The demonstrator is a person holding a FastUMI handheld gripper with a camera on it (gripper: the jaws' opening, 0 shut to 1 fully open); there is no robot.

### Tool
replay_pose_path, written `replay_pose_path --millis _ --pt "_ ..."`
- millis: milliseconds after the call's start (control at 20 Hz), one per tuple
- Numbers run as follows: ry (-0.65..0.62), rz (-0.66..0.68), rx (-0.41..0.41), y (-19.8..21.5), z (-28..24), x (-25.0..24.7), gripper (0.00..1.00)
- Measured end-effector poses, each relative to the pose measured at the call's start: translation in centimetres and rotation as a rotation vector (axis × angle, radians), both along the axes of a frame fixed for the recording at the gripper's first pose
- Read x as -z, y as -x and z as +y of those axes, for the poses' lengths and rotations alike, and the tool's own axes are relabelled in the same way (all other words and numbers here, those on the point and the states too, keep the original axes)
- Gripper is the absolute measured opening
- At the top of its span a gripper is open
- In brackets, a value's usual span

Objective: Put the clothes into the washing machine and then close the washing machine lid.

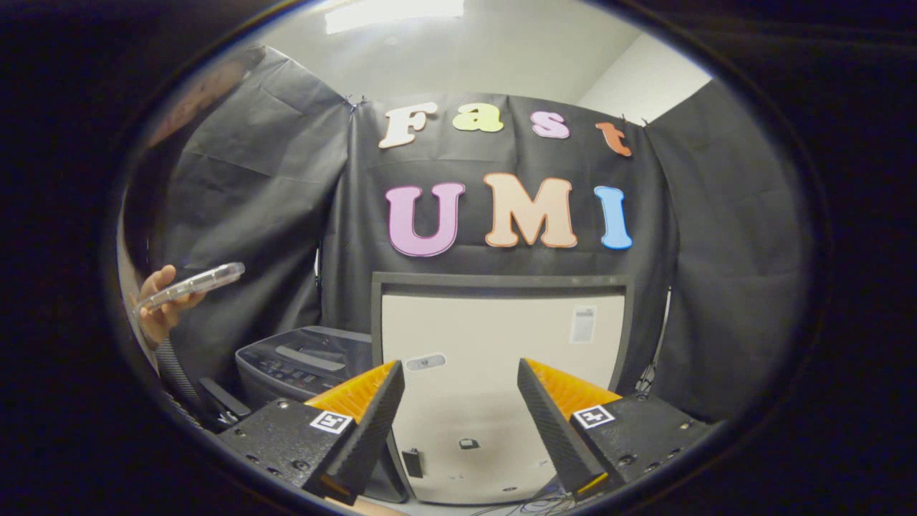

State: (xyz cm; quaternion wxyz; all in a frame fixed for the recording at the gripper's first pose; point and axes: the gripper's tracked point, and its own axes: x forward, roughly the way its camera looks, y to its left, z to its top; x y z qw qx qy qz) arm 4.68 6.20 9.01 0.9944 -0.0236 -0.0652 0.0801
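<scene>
claw (461,401): two fingers spread wide apart, nothing between them, nothing held. each finger carries a small square marker tag on its mount.

washing machine lid (501,344): large pale panel in a dark frame, standing raised and near upright, just beyond the fingers and showing through the gap between them. a small oval badge near its left edge, a pale label near its upper right corner, a small dark fitting low on the panel.

washing machine (304,365): dark grey body with a control panel of buttons, to the left of the raised lid, just beyond the left finger. whether the tub holds anything cannot be told.

clothes: cannot be made out from this angle.

hand (161,304): a person's hand at far left, well apart from the claw, holding a phone (197,283) in a clear case, tilted.

hose (175,373): ribbed grey tube below the hand, running down beside the machine.

cables (530,505): thin wires lying on the floor at the foot of the lid, between the fingers' bases.

booth wall (251,215): black cloth, creased, behind and to both sides of the machine.
</scene>
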Motion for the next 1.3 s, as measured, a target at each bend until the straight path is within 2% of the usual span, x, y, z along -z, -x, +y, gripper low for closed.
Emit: replay_pose_path --millis 200,350,800,900,1050,1300 --pt "0.031 0.015 0.032 1.1 -1.4 2.9 0.96" --pt "-0.006 0.058 0.043 1.5 -2.4 5.0 0.95" --pt "-0.053 0.136 -0.050 -0.1 -2.0 7.0 0.95" --pt "-0.073 0.146 -0.053 -0.7 -2.3 6.8 0.95" --pt "-0.025 0.133 -0.056 -1.3 -2.5 6.0 0.96" --pt "-0.042 0.171 -0.083 -0.5 -2.4 8.0 0.96"
